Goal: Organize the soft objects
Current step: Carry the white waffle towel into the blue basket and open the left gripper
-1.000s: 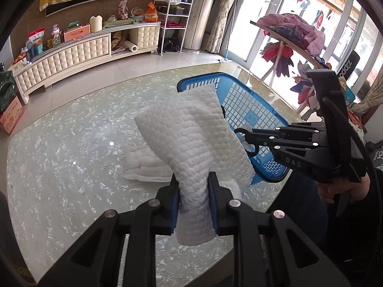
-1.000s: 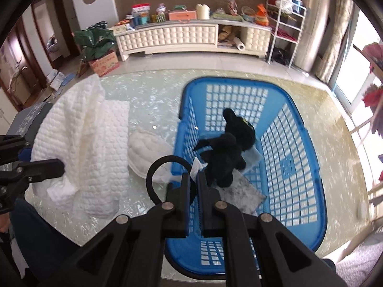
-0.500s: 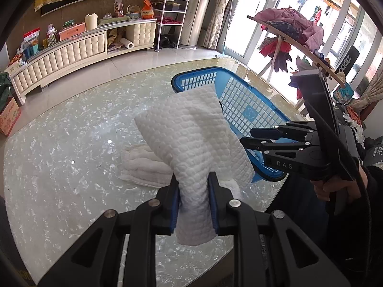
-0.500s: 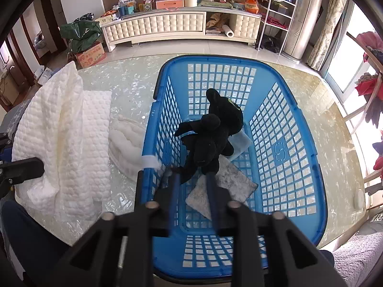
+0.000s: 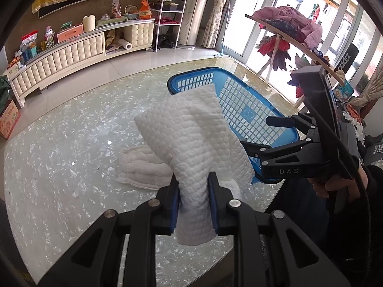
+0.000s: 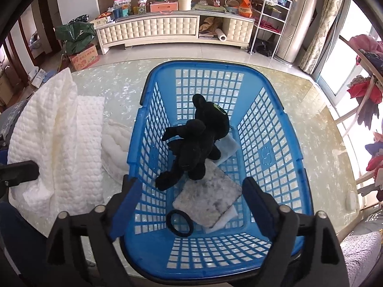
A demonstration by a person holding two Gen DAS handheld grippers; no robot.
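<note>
Between the pads of the left gripper [image 5: 194,201] sits a white quilted cloth [image 5: 198,143], pinched tight and held up off the table, just left of the basket. Right gripper [image 6: 189,191] hangs over the near end of the blue basket [image 6: 299,167], jaws opening and already wide, nothing between them; a black hair tie [image 6: 180,223] lies on the basket floor right below. Basket contents: black plush toy [image 6: 194,146] in the middle, a grey mottled cloth [image 6: 210,196] under its near end, a pale folded cloth [image 6: 228,147] peeking out behind it, plus the hair tie. Outside the basket, on the glass table [image 5: 59,155], a folded white towel [image 5: 141,167] lies beside the basket's left wall. Progress looks roughly past halfway: four soft items are in, the quilted cloth is in hand but not yet placed, and the towel is untouched. Likely left to do: drop the quilted cloth into the basket, then pick up the towel. Other clutter in the room sits well apart and seems unrelated.
</note>
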